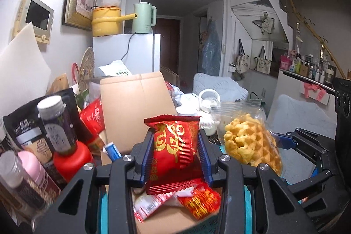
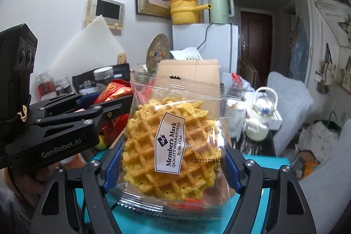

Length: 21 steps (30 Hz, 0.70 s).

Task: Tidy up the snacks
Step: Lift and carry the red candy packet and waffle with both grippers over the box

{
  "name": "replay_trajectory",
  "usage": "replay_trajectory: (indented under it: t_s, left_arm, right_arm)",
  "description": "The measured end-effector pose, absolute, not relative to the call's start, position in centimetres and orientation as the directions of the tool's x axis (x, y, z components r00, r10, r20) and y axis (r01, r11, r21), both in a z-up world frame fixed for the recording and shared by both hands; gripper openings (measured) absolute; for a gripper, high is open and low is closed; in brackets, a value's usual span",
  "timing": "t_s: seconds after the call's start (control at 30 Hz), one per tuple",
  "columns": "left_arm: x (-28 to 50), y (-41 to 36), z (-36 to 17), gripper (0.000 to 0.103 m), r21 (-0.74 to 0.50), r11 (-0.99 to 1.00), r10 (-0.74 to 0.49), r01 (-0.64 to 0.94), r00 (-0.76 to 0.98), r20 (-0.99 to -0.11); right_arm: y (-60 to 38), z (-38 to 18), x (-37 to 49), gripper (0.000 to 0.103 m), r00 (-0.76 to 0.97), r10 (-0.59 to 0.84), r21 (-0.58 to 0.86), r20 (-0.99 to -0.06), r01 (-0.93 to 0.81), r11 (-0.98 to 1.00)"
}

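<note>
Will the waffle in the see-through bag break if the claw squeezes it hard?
Probably, yes. The waffle bag looks thin and crinkly, so it offers little protection. The waffle's lacy edges look brittle and might crumble. The right claw holds it by its sides, apparently gently.

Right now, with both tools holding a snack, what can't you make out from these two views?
- Left wrist view: the cardboard box interior, hidden behind the red packet in the left tool.
- Right wrist view: what lies under the waffle bag, which fills the right tool.
- Bottle labels, too blurred.

Waffle bag (image 2: 173,144) label: "Member's Mark" (Sam's Club).
</note>
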State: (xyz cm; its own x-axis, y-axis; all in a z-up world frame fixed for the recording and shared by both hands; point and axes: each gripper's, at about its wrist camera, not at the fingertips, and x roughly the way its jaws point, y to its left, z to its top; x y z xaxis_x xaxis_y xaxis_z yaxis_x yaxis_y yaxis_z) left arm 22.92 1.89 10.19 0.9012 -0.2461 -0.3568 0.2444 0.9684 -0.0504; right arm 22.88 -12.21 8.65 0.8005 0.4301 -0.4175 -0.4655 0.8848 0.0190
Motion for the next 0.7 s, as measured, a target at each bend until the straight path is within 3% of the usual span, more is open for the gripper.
replay_trajectory:
  t_s: [0.7]
  left_arm:
    - [32.7,3.6,4.8,0.038,-0.024,0.991,-0.129,0.135,0.862,-0.49]
  right_arm:
    - [-9.4,3.2,33.1,0.077,0.727,0.437,0.065,-0.53,-0.478,0.876]
